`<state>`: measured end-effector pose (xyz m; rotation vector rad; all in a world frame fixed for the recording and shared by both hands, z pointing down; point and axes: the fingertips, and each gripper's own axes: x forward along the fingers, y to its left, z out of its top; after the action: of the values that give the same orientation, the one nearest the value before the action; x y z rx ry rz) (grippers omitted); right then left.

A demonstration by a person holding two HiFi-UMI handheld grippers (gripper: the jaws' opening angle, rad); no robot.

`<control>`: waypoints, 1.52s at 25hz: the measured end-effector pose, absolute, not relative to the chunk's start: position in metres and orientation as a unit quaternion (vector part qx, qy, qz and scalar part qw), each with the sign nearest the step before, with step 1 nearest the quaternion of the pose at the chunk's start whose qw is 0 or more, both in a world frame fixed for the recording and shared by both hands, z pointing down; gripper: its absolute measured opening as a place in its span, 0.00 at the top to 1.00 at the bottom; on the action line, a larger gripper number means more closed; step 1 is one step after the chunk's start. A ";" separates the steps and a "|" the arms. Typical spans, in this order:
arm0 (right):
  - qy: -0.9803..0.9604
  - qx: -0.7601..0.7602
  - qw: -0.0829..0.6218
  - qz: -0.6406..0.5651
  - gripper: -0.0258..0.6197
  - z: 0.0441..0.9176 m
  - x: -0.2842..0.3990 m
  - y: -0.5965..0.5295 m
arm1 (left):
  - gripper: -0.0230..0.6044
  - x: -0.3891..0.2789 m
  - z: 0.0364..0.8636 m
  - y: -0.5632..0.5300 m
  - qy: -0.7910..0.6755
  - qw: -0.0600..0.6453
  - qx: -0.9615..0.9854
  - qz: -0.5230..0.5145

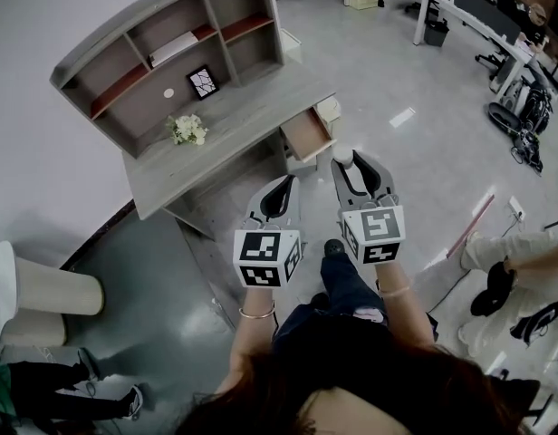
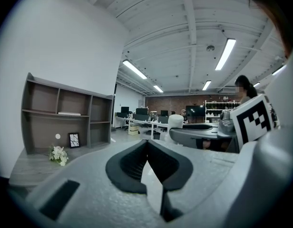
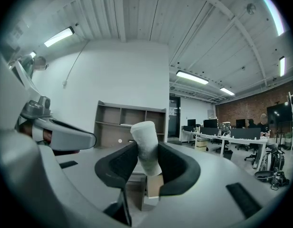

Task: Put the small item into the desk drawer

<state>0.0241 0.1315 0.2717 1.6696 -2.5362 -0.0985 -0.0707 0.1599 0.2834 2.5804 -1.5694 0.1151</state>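
A small white cylinder (image 1: 344, 159) (image 3: 145, 144) stands upright between the jaws of my right gripper (image 1: 350, 166) (image 3: 147, 152), which is shut on it. The grey desk (image 1: 226, 132) has its wooden drawer (image 1: 306, 132) pulled open at its right end. The right gripper hovers just in front of and to the right of that drawer, which also shows below the jaws in the right gripper view (image 3: 154, 186). My left gripper (image 1: 281, 191) (image 2: 147, 144) hangs beside it on the left, its jaws shut with nothing in them.
The desk carries a shelf hutch (image 1: 179, 39), a bunch of white flowers (image 1: 187, 130) and a small picture frame (image 1: 203, 82). A pale round stool (image 1: 43, 288) stands at the left. A person's legs (image 1: 510, 252) lie on the floor at the right. Office desks (image 1: 460, 7) line the far right.
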 end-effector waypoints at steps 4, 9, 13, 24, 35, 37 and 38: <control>-0.835 0.547 0.052 -0.031 0.77 0.274 0.024 0.112 | 0.94 -0.068 0.287 0.140 -0.518 0.062 0.852 0.040; -0.838 0.543 0.052 -0.026 0.77 0.281 0.023 0.083 | 0.94 -0.064 0.290 0.110 -0.518 0.061 0.852 0.043; -0.840 0.539 0.056 -0.019 0.77 0.289 0.025 0.057 | 0.94 -0.061 0.295 0.083 -0.522 0.062 0.850 0.048; -0.846 0.528 0.070 -0.001 0.77 0.307 0.032 -0.031 | 0.94 -0.053 0.310 -0.003 -0.537 0.071 0.840 0.047; -0.861 0.500 0.093 0.014 0.77 0.329 0.043 -0.112 | 0.94 -0.047 0.334 -0.082 -0.569 0.086 0.816 0.050; -0.864 0.494 0.099 0.014 0.77 0.333 0.046 -0.127 | 0.94 -0.044 0.336 -0.095 -0.575 0.086 0.812 0.047; -0.865 0.491 0.101 0.015 0.77 0.335 0.047 -0.134 | 0.94 -0.042 0.338 -0.101 -0.579 0.087 0.810 0.045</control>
<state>0.0474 -0.1339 0.3352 1.4493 -2.5557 0.0449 -0.0424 -0.1007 0.3375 2.4121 -1.7246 0.1335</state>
